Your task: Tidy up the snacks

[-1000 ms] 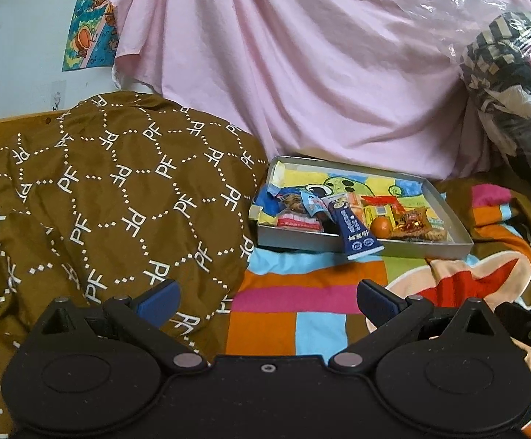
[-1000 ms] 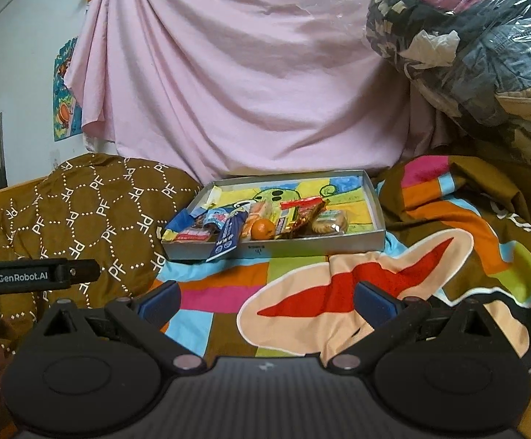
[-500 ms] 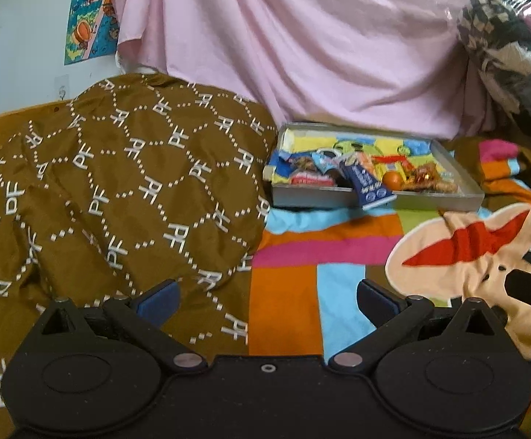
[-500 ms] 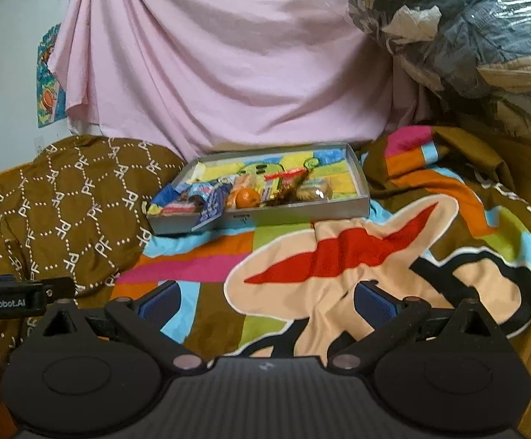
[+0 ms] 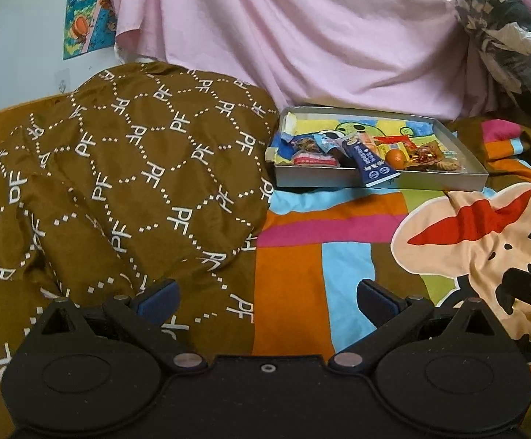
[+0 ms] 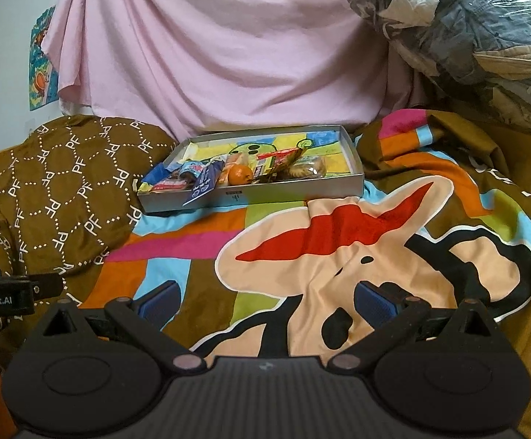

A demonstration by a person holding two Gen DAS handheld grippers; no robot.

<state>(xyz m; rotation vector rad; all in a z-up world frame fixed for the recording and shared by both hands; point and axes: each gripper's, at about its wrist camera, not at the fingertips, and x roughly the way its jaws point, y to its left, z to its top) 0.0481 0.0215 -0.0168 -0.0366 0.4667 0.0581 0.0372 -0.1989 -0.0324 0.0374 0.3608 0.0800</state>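
A shallow grey tray (image 5: 316, 177) (image 6: 294, 188) sits far back on the bed and holds several snacks. Among them are a dark blue packet (image 5: 369, 162) (image 6: 201, 184) hanging over the front wall, a small orange (image 5: 395, 157) (image 6: 239, 175), red wrappers (image 5: 314, 160) and a clear cookie pack (image 6: 307, 169). My left gripper (image 5: 267, 298) is open and empty, low over the bedspread and well short of the tray. My right gripper (image 6: 265, 301) is open and empty too, equally far from the tray. The left gripper's body (image 6: 5, 294) shows at the right wrist view's left edge.
A brown quilt with white PF letters (image 5: 119, 183) (image 6: 53, 190) is heaped left of the tray. A colourful cartoon bedspread (image 5: 338, 248) (image 6: 338, 248) covers the bed. A pink sheet (image 5: 302, 36) hangs behind. Plastic-wrapped bedding (image 6: 466, 36) bulges at the upper right.
Both grippers have pulled back from the tray, which now looks smaller and farther away. Both stayed open and empty.
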